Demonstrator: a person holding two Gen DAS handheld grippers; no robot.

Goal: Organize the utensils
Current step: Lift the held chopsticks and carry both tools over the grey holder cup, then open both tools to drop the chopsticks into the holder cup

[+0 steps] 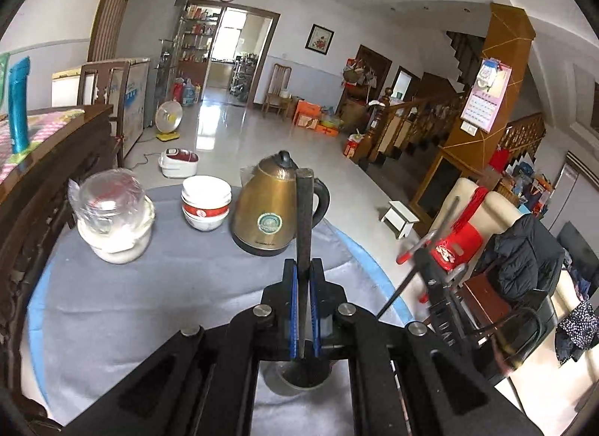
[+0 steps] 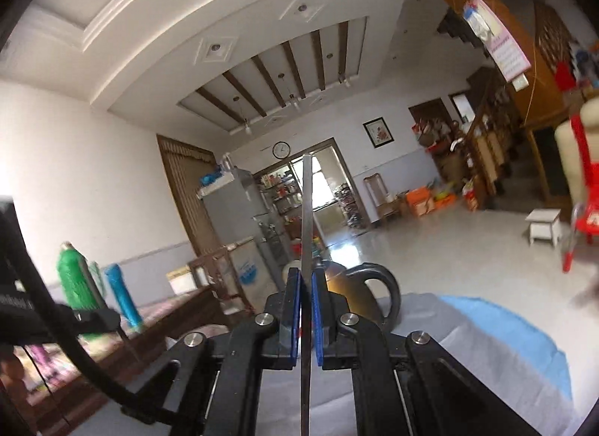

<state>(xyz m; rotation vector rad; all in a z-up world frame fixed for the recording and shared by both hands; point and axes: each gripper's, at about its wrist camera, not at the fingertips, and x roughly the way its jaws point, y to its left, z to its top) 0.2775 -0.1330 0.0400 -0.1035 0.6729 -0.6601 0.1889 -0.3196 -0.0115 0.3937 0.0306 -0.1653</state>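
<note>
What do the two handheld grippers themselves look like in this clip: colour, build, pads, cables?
Both the left gripper and the right gripper are matte black, with angular linkage arms joined by round silver pivot bolts. Each finger carries a blue pad on its inner face. A black cable loops past the left gripper's body in the right wrist view. No hand or sleeve shows.

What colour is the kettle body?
Brassy gold kettle with a black handle; clearest in the left wrist view.
</note>
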